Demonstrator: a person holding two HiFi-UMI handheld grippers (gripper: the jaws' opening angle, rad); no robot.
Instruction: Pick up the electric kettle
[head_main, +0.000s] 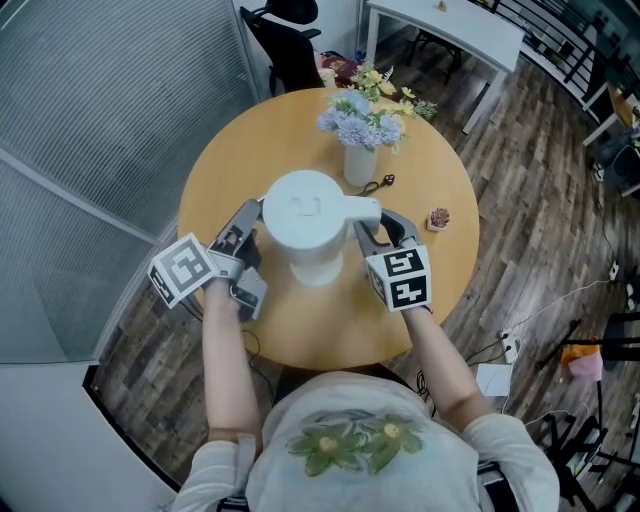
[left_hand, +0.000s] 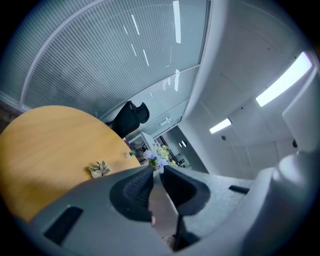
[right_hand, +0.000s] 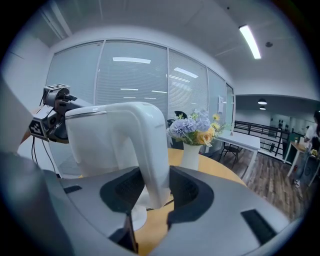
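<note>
A white electric kettle (head_main: 303, 215) hangs above the round wooden table (head_main: 440, 280), and its white base (head_main: 318, 270) shows beneath it. My right gripper (head_main: 372, 222) is shut on the kettle's handle (right_hand: 150, 145), which fills the gap between its pads (right_hand: 125, 187). The base (right_hand: 131, 216) stays on the table below. On the kettle's left side my left gripper (head_main: 252, 222) has its jaws nearly together. A thin pale edge is pinched between them (left_hand: 157, 172), apparently the kettle's spout side. The left gripper's marker cube (right_hand: 55, 92) shows past the kettle body (right_hand: 100, 145).
A white vase of flowers (head_main: 360, 155) stands just behind the kettle, with a small black item (head_main: 378, 183) beside it. A little potted succulent (head_main: 438, 217) sits at the table's right. A glass partition runs along the left. A black chair (head_main: 285, 45) and a white desk (head_main: 450, 30) stand beyond the table.
</note>
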